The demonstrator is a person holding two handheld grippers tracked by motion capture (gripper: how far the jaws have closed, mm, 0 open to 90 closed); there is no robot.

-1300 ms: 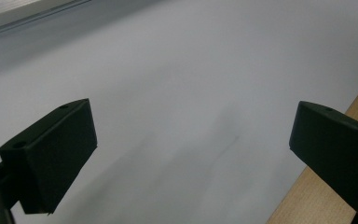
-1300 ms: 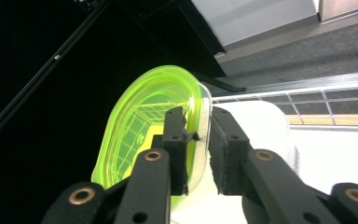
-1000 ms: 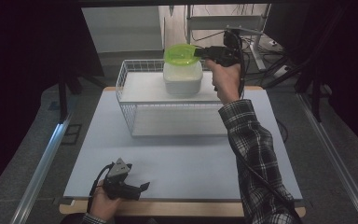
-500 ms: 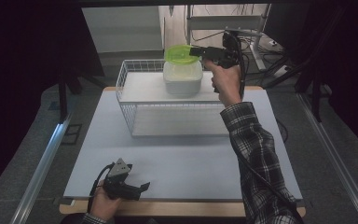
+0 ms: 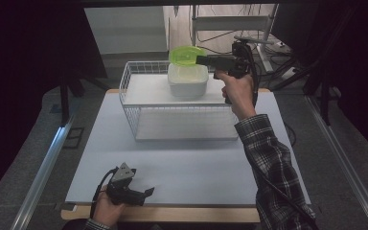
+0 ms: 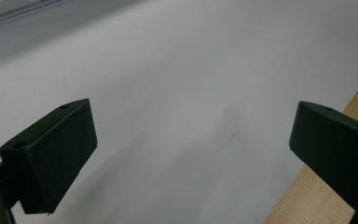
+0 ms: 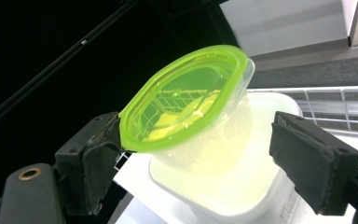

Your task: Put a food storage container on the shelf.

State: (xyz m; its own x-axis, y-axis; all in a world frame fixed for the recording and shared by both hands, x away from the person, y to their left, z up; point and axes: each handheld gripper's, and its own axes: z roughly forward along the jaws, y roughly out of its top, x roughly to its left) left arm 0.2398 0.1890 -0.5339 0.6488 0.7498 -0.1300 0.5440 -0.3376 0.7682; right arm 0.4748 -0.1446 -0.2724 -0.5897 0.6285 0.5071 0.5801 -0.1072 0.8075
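Note:
A small clear tub with a lime-green lid [image 5: 187, 55] [image 7: 186, 98] lies tilted on top of a larger white translucent container [image 5: 188, 80] [image 7: 223, 177]. The white container stands on a white wire basket [image 5: 139, 120]. My right gripper [image 5: 202, 60] [image 7: 196, 140] is level with the green-lidded tub, jaws open on either side of it. One jaw's pad sits at the lid's rim and the other stands well off it. My left gripper [image 5: 143, 193] [image 6: 191, 149] rests open on the white table mat near the front edge, holding nothing.
The white mat [image 5: 196, 163] covers the table, and a strip of wooden edge [image 6: 335, 196] shows at the front. Metal rails run along both sides of the table. Shelving and cables stand behind the basket at the back right.
The right gripper has barely shifted at the green-lidded tub. The tub stays tilted on the white container, and the left gripper has not moved.

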